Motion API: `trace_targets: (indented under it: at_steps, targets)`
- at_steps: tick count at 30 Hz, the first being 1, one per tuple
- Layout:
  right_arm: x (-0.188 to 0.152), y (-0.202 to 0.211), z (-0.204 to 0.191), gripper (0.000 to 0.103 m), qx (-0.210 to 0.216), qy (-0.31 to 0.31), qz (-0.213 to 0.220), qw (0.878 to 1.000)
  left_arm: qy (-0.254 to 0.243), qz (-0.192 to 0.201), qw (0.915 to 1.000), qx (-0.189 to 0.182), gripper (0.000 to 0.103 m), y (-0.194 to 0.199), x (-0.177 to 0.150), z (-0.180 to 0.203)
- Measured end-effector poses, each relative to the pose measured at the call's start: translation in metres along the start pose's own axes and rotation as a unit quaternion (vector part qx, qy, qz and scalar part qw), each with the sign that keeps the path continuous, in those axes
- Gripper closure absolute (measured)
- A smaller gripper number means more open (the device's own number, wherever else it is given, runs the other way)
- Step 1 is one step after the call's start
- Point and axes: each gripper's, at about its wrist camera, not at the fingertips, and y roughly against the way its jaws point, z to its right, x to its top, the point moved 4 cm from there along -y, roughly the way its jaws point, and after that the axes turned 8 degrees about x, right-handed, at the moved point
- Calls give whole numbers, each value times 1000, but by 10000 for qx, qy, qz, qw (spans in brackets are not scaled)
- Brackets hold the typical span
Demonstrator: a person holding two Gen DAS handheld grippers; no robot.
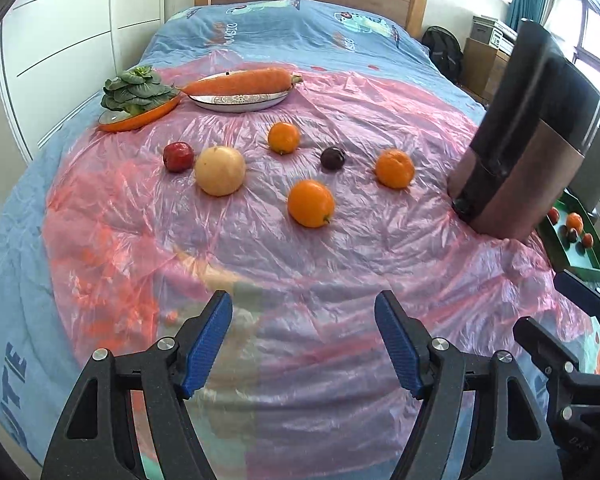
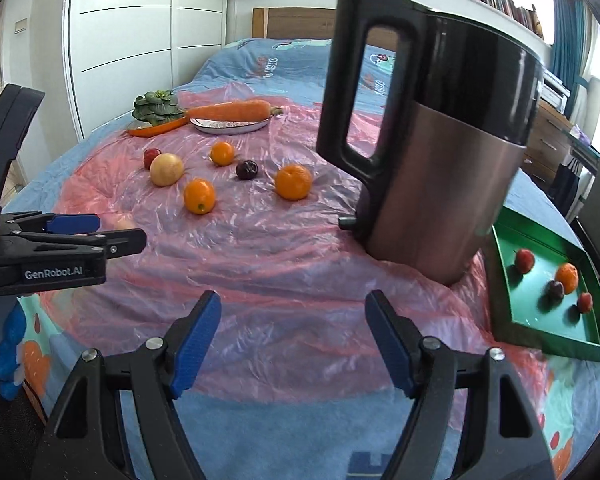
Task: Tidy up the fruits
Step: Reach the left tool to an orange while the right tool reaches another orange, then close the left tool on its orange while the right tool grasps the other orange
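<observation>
Loose fruit lies on the pink plastic sheet (image 1: 260, 264) on the bed: a red apple (image 1: 178, 156), a pale yellow pear (image 1: 219, 171), three oranges (image 1: 311, 203) (image 1: 283, 137) (image 1: 395, 168) and a dark plum (image 1: 333, 158). A green tray (image 2: 512, 312) at the right holds several small fruits. My left gripper (image 1: 303, 344) is open and empty, well short of the fruit. My right gripper (image 2: 293, 348) is open and empty, near the bed's front edge. The left gripper also shows in the right wrist view (image 2: 100, 232).
A tall brown and black kettle (image 2: 432, 136) stands between the loose fruit and the tray. At the back, an orange dish with a leafy green (image 1: 138, 96) and a white plate with a carrot (image 1: 240, 84). A wardrobe stands left, a chair right.
</observation>
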Motion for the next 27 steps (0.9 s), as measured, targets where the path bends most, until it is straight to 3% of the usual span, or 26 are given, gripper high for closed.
trace_targets:
  at_steps: [11,17,21,27]
  targets:
    - [42,-55,-12,0,-183,118,-21,9998,-62,220,9997,-3,36,-58,46,4]
    - [47,-79,-11,0,-233,63,-128,9996,-101,16,9999,-124,48,-86,51,5]
    - [50,-95,-15,0,-296,113,-194,9993,-127,-85,9998,-159,66,-96,50,3]
    - [65,-120,-23,0,-436,233,-235,9985,334,-213,9983,-435,66,-102,52,-21]
